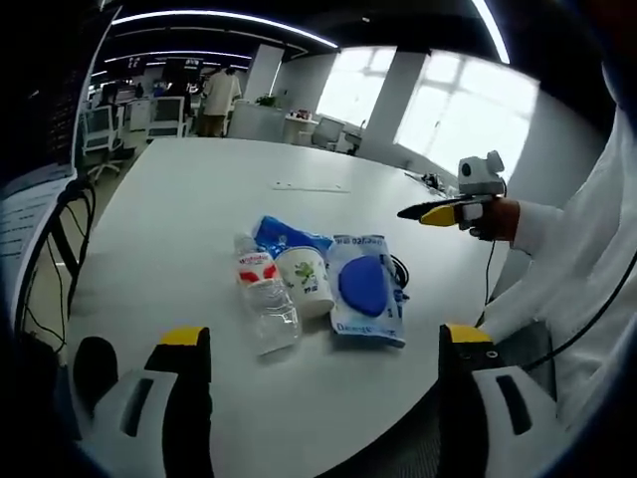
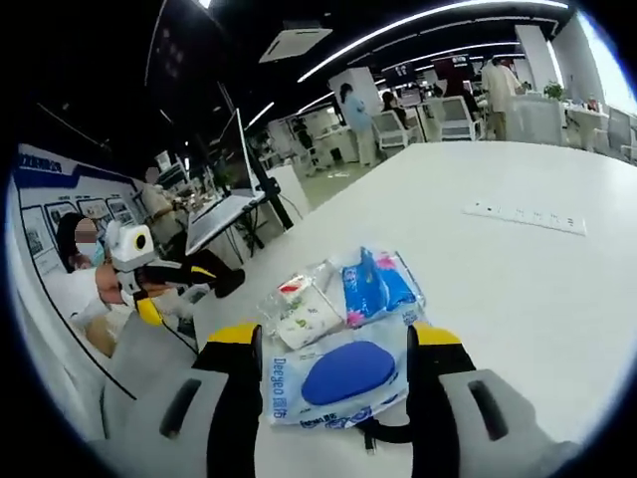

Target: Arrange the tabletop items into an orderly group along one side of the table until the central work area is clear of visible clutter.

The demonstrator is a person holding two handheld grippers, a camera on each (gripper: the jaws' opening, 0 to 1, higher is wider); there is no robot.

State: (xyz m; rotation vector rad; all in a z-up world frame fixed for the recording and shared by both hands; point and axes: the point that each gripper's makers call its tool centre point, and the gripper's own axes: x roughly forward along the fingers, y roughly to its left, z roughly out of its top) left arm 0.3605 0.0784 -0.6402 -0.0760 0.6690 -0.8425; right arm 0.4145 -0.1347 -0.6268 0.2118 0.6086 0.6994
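Left gripper: jaws wide apart, nothing between them; the group of items lies ahead of the tips, on the white table, apart from them.
Plastic bottle: lying on its side, nearest the left jaw in the left gripper view, touching the paper cup.
Paper cup: also lying down, between the bottle and the wipes pack.
Blue tissue pack: behind the cup; the bottle and cup cover most of it in the left gripper view.
Wipes pack: flat, blue oval lid up, closest to the right jaw.
Right gripper: jaws apart, one on each side of the wipes pack; I cannot tell if they touch it.
Black cable: partly under the near edge of the wipes pack, the rest hidden.
Hard to make out: in the right gripper view the bottle and cup blend together behind the wipes pack; the tissue pack is clear.
Other gripper: the right gripper appears at the right of the left gripper view, held above the table edge; its jaws' state is unclear there.
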